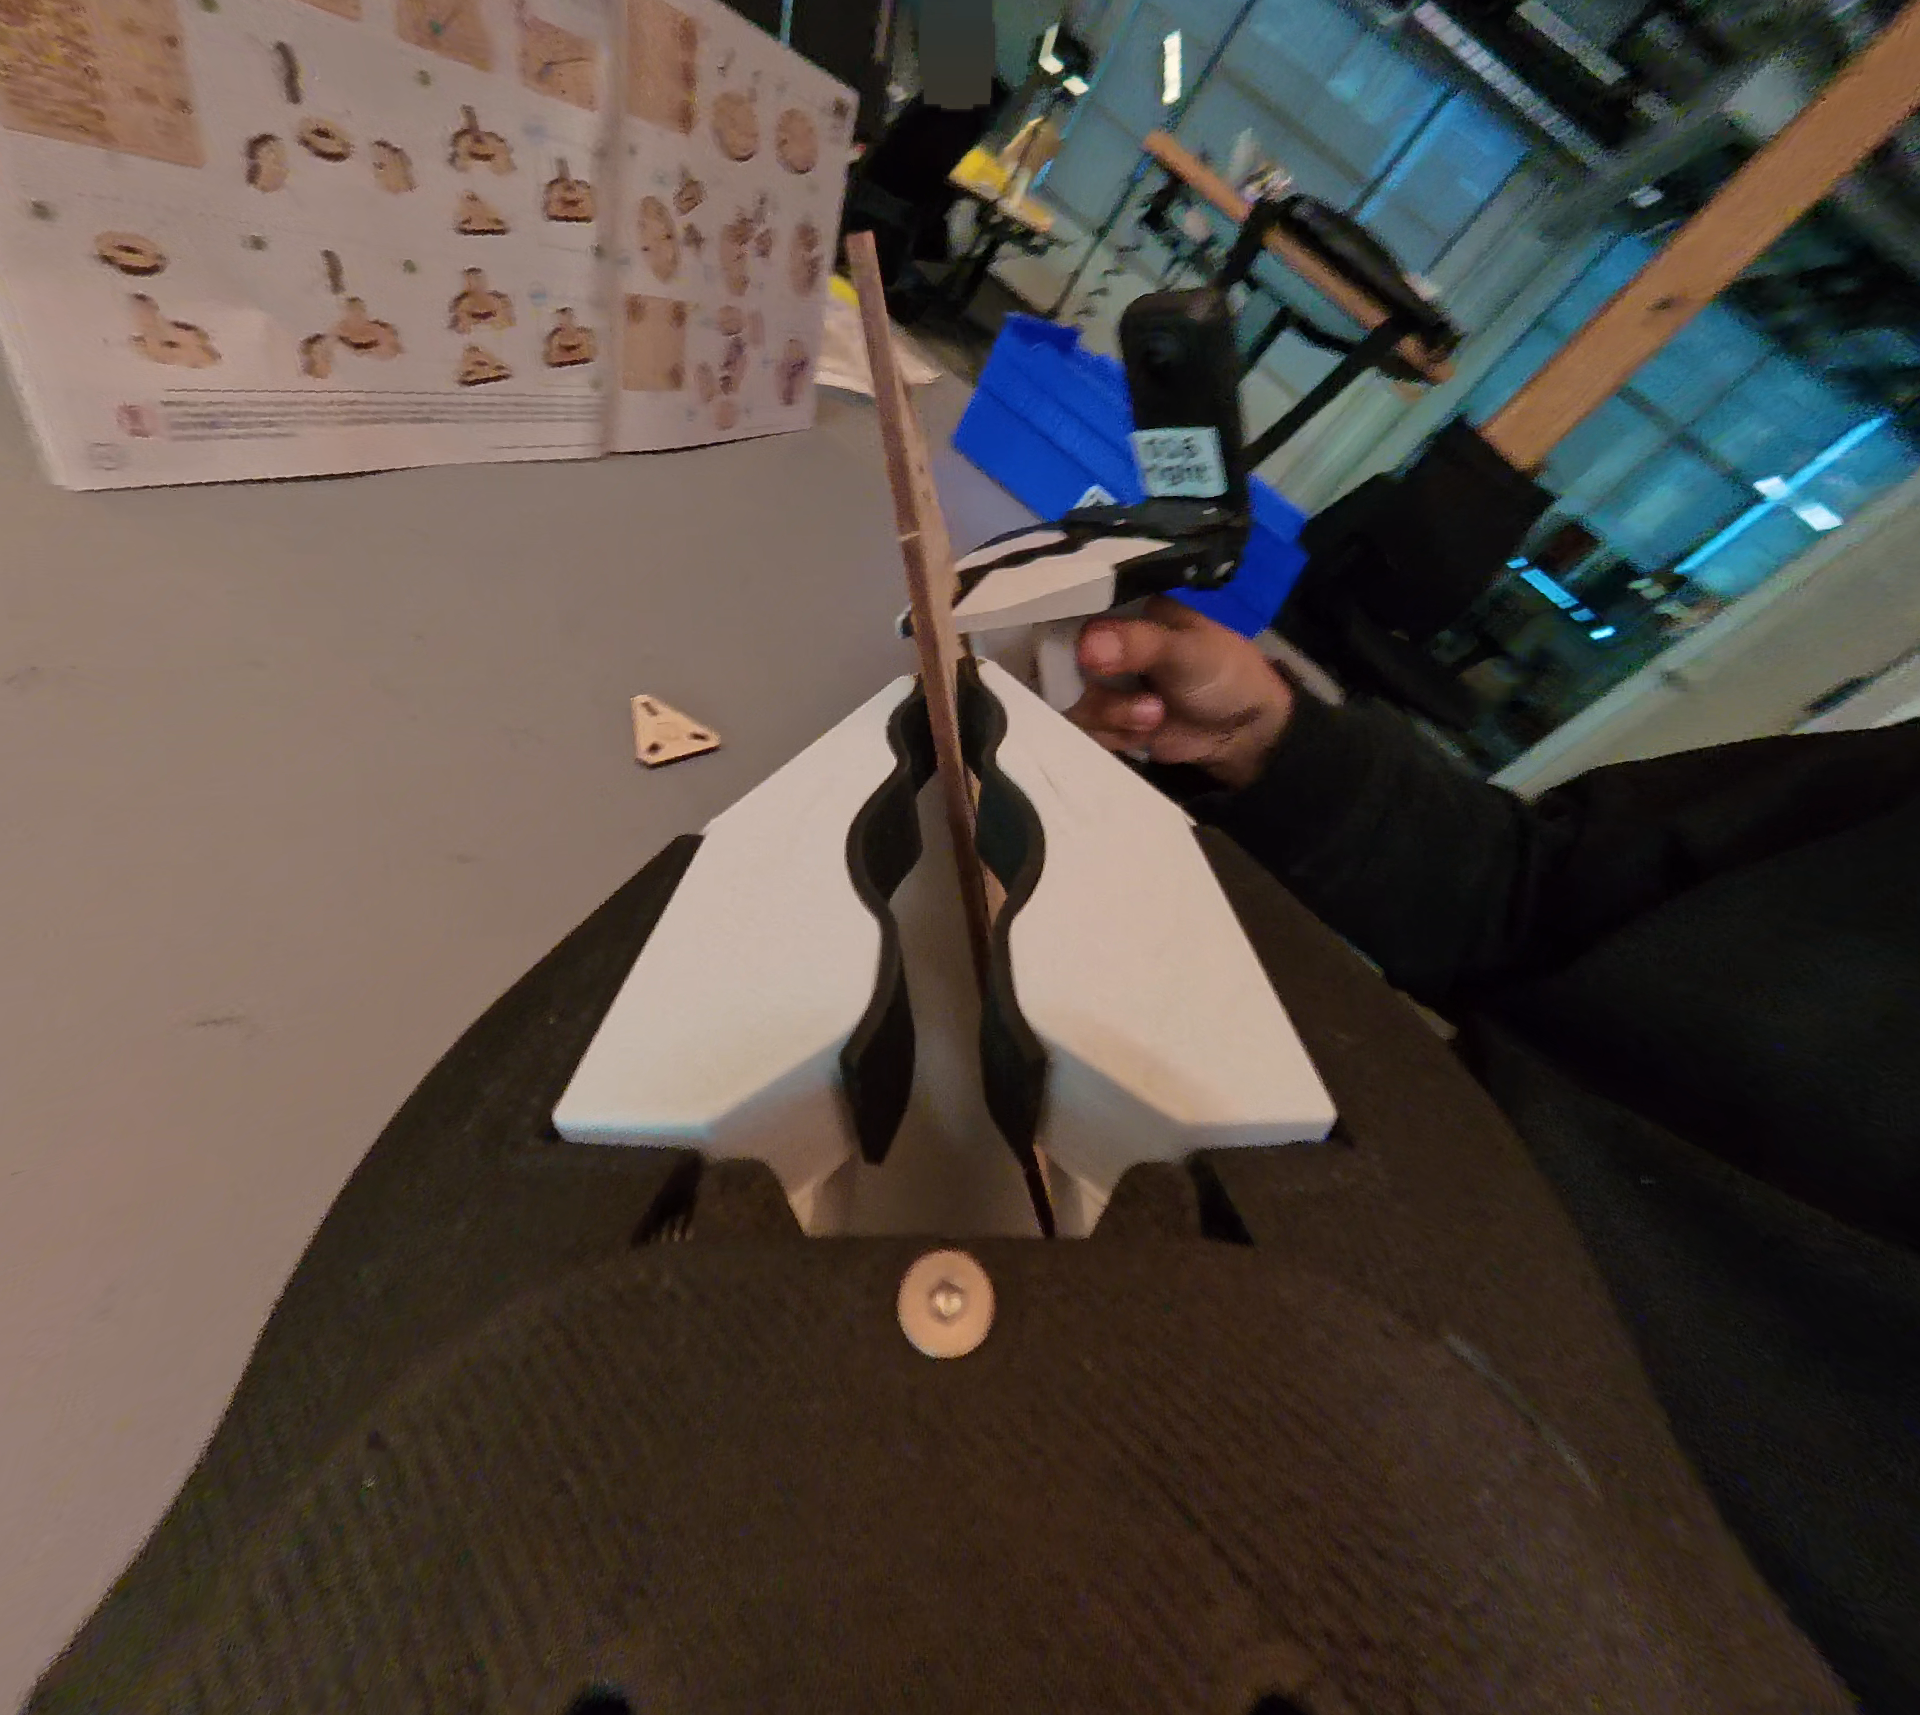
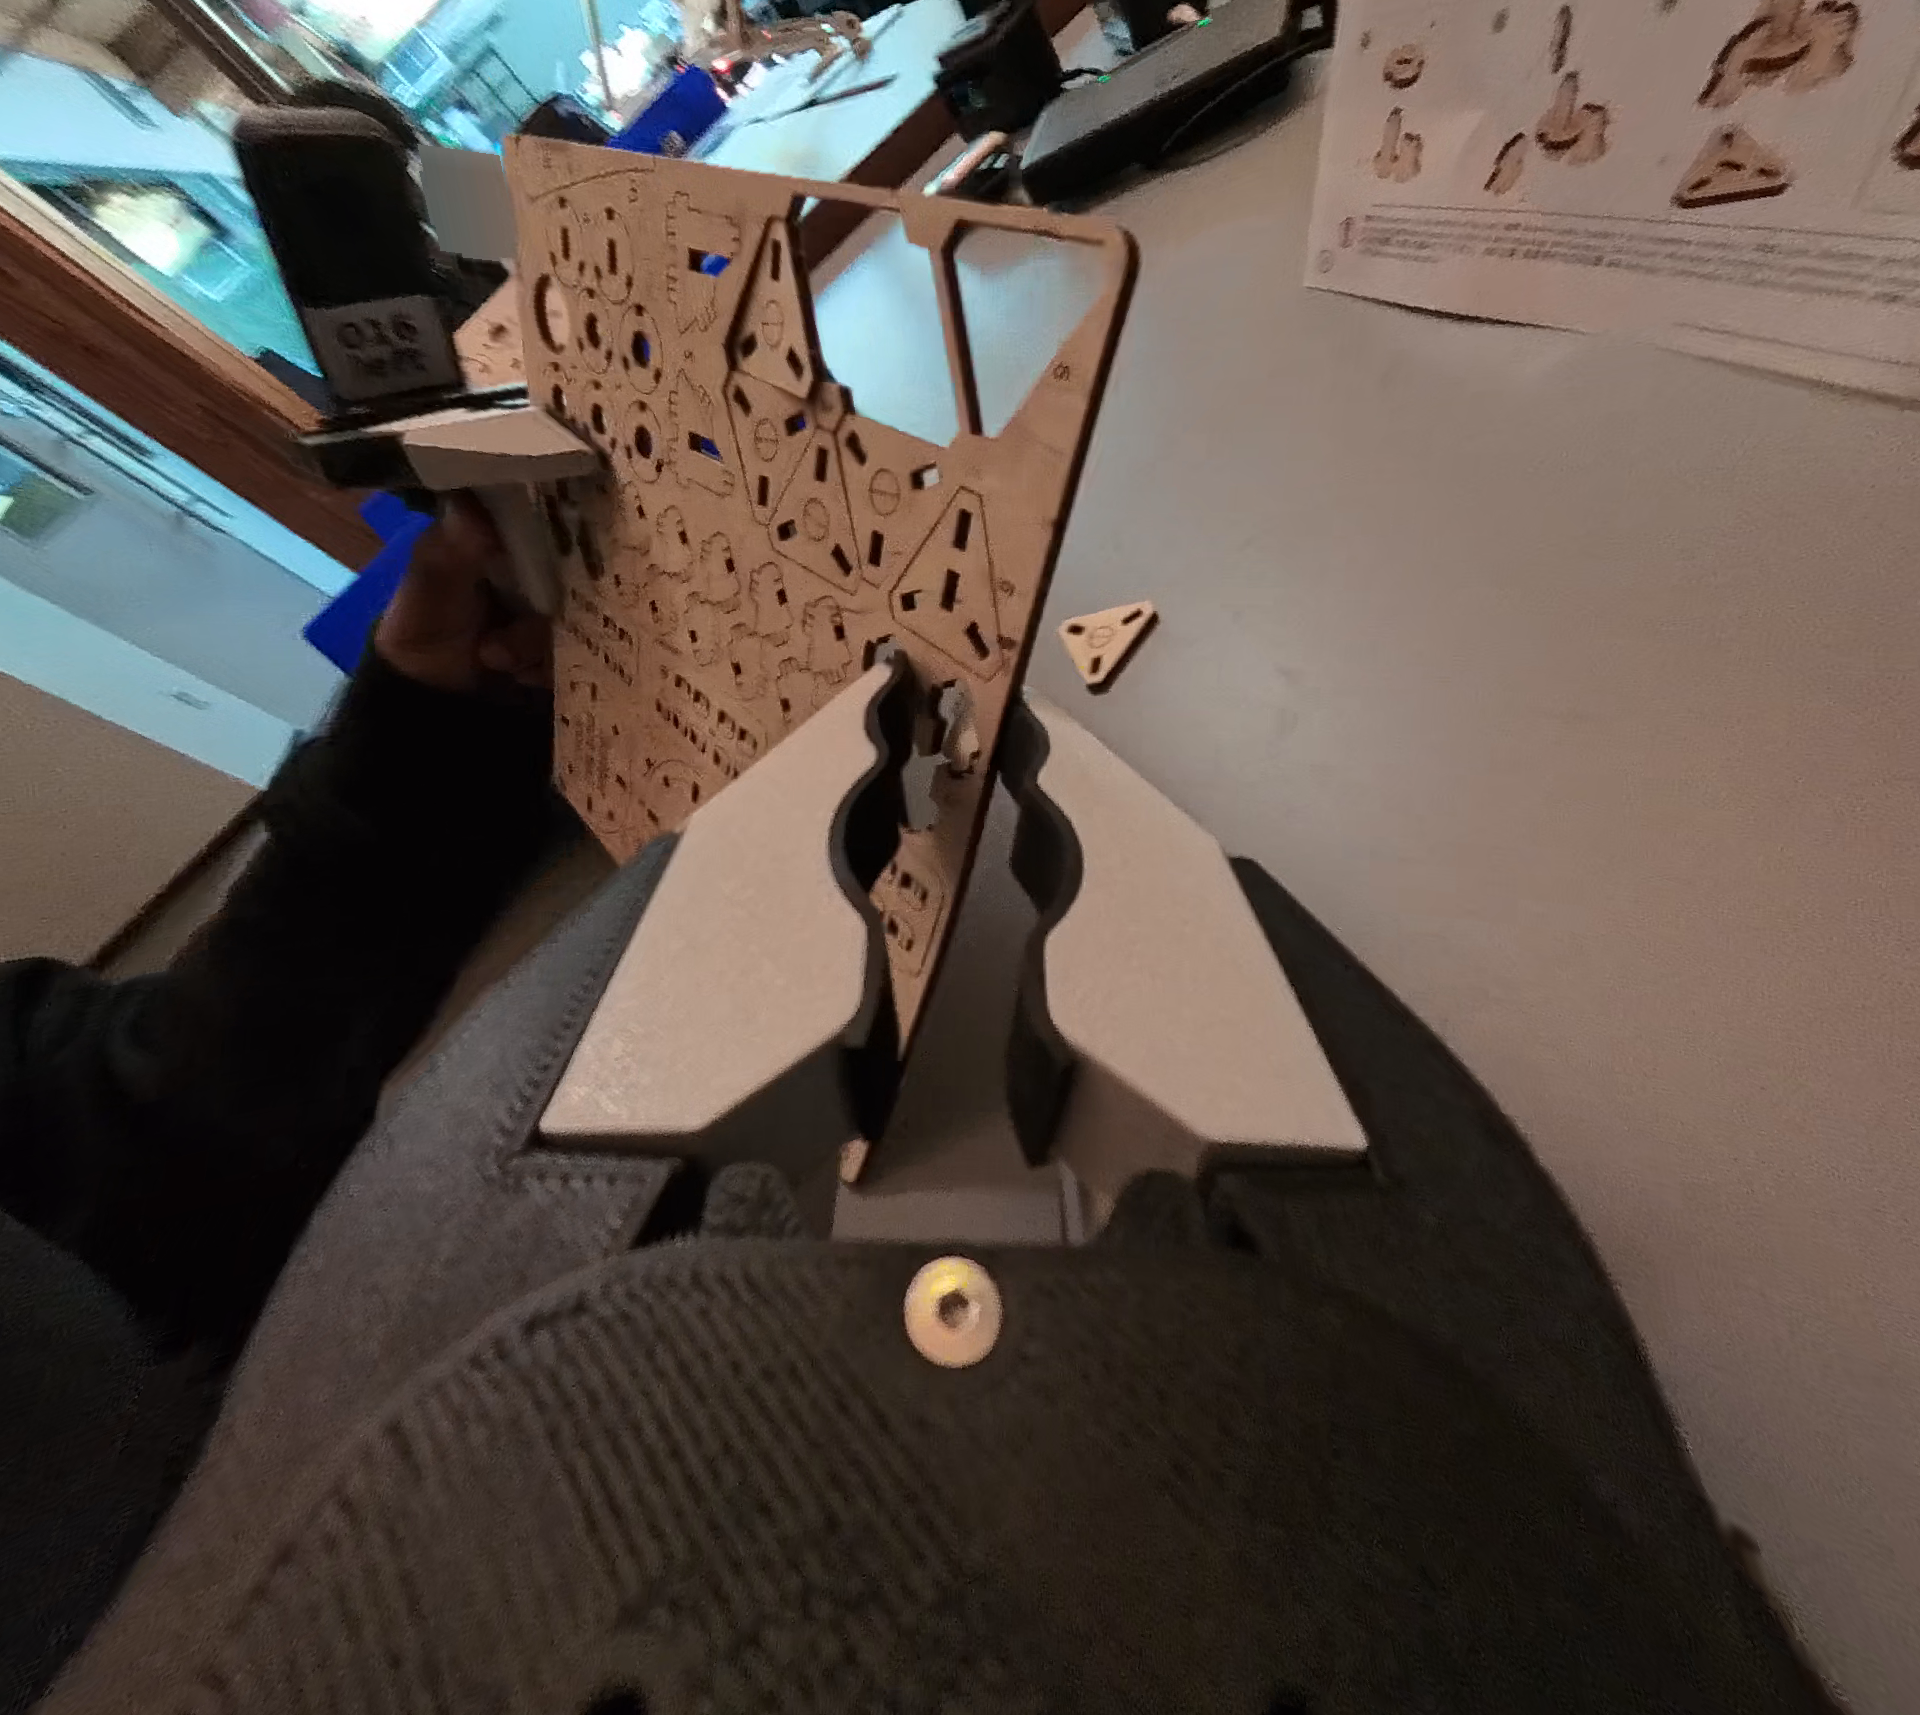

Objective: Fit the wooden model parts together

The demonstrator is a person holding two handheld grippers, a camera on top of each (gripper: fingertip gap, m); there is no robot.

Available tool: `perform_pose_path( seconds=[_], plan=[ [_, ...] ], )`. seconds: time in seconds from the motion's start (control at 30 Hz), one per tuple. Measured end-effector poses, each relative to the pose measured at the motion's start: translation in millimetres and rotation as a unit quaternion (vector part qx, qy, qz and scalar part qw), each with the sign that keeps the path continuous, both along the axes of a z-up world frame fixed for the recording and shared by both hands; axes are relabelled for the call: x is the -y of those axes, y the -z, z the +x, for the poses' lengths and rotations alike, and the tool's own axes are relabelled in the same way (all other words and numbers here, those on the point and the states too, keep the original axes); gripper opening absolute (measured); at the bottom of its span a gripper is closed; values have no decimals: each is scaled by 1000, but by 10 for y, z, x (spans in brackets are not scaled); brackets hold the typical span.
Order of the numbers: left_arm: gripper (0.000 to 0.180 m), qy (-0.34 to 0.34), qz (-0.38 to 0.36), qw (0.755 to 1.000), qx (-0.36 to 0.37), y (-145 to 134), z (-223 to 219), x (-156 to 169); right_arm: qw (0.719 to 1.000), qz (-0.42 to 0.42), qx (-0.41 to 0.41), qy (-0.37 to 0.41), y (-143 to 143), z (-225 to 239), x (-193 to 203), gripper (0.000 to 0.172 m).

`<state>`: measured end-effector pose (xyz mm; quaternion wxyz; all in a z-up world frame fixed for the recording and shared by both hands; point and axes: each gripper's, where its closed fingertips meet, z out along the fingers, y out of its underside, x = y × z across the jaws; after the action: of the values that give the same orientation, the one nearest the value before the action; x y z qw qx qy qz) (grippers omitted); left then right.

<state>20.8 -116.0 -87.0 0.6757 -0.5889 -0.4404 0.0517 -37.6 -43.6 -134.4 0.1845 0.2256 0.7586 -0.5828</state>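
Two grippers on one plywood sheet (image 2: 790, 460): your left gripper (image 1: 940, 699) clamps sheet's edge at 12 o'clock; right gripper (image 2: 951, 709) straddles it, jaws narrow, grip uncertain. Loose triangle piece (image 2: 1107, 631) on table (image 2: 1455, 730) at 1 o'clock.

Grey worktop (image 1: 312, 834) with an open instruction booklet (image 1: 416, 159) propped at the back. Small loose wooden triangle (image 1: 670, 730) lying flat nearby. Blue bin (image 1: 1049, 418) behind, then a blurred workshop with desks and windows.

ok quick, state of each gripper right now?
Left gripper: closed on the edge of the thin wooden laser-cut sheet.
Right gripper: jaws apart, straddling the sheet's near edge; left pad clear of it, right pad's contact unclear.
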Motion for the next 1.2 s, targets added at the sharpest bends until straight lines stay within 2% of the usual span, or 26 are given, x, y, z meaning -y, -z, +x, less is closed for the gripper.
perform_pose_path(
  seconds=[0.03, 0.27, 0.37, 0.53, 0.7, 1.2],
  plan=[
    [2, -7, -14, 1000, 0, 26, -12, 10, 1000, 0, -4, 5, -11, -12, 0, 16],
    [1, -2, 16, 1000, -1, -28, -10, 80, 999, -35, 2, 10, -126, -14, 40, 17],
    [1, -11, 16, 1000, -1, -28, -11, 132, 999, -29, -11, 21, -125, -74, -24, 32],
    [1, -17, 30, 999, -4, -44, 7, 220, 995, -84, 46, 29, -236, -167, -191, 34],
    [1, -6, 30, 999, -8, -50, 18, 175, 996, -75, 46, 11, -190, -75, -124, 38],
    [1, 13, 16, 1000, -16, -46, 45, 81, 998, -56, 20, 15, -134, -52, -78, 12]
  ],
)
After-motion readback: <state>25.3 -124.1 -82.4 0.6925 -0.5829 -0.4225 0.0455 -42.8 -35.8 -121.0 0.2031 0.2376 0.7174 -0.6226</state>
